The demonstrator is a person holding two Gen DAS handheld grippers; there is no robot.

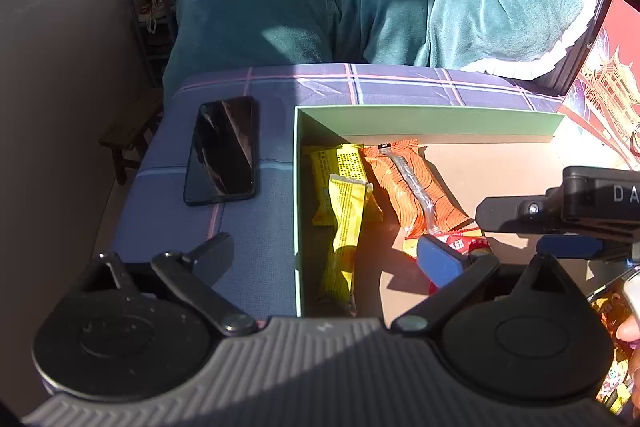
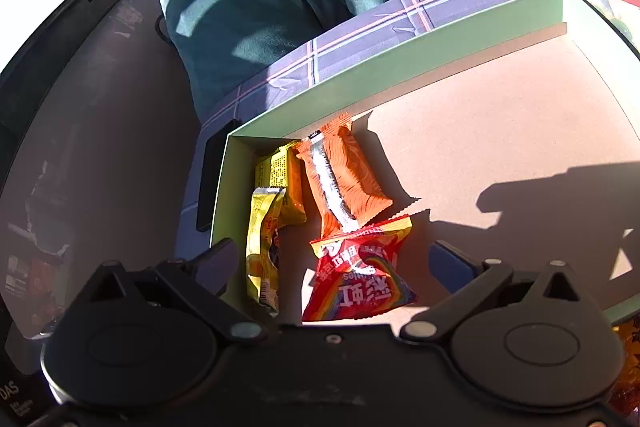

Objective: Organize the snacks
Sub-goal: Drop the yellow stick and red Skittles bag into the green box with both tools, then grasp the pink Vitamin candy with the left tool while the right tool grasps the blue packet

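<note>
Both grippers hang over the green box (image 1: 424,121) with their jaws spread wide, holding nothing: the left gripper (image 1: 328,255) and the right gripper (image 2: 332,261). Inside, by the box's left wall, lie two yellow packets (image 2: 264,227), an orange packet (image 2: 344,179) and a red candy bag (image 2: 360,275). A phone (image 1: 224,151) rests on the plaid cloth (image 1: 256,227) beside the box.

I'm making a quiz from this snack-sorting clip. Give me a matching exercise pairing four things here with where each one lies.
Things:
1. phone
2. red Skittles bag
3. orange wrapper
4. yellow wrappers

Places:
a. along the box's left wall
b. on the plaid cloth, outside the green box
c. between the open right gripper fingers
d. near the far wall, right of the yellow ones

Pairs: 1-b, 2-c, 3-d, 4-a
</note>
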